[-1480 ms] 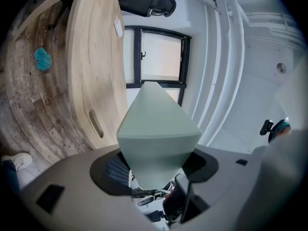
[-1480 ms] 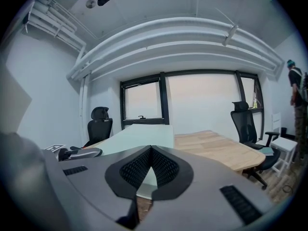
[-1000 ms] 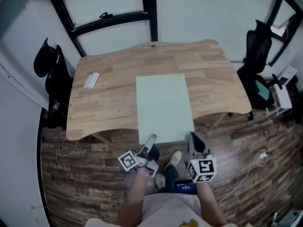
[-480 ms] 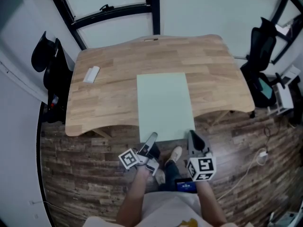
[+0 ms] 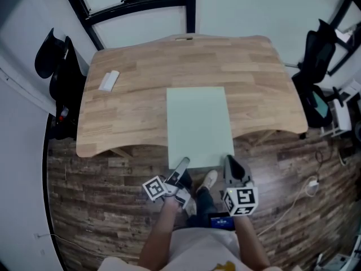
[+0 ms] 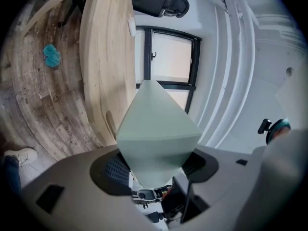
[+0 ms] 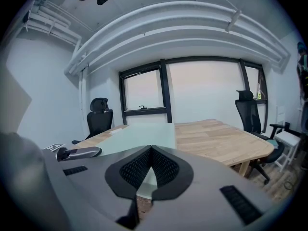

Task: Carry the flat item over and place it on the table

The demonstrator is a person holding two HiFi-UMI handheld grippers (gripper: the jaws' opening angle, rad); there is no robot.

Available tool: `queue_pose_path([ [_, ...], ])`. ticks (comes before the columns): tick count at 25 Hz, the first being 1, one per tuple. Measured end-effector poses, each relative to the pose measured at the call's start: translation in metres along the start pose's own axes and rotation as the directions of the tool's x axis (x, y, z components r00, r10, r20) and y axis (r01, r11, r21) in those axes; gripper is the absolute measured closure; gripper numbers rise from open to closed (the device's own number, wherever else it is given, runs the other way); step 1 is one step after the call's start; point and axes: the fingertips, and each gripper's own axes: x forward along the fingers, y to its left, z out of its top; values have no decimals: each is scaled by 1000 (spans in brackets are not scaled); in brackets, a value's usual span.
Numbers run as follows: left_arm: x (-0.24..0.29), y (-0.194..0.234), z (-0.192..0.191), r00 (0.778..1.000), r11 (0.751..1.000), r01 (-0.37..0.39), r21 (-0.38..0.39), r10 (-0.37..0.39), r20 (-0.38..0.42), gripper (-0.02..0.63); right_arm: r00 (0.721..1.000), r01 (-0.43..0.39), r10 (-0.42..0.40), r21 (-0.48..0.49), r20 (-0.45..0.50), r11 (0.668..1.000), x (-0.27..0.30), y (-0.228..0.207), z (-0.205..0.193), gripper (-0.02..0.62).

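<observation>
Left gripper (image 5: 181,164) and right gripper (image 5: 228,161) jaws clamp the near corners of the pale green flat rectangular sheet (image 5: 198,126), which overhangs the light wooden surface (image 5: 130,112) at its near edge; probably light and bendy, best held at both corners.

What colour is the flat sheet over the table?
The sheet is pale green; head view shows it best.

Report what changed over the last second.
The table has slid up the head view, so the pale green sheet reaches less far across it. Left gripper and right gripper stay shut on its near edge. The small white object keeps its spot.
</observation>
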Motion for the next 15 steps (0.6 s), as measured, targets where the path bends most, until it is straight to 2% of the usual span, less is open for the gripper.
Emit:
queue_pose_path([
  [11,-4,30,2,999,999,-36,-24,36,-2,314,999,-8,8,-1,-47,1000,10,-2,-22,598],
  [15,-2,31,-1,1000,999,-25,-36,25,1,314,998,-15,15,-9,-58,1000,13,-1,-25,598],
])
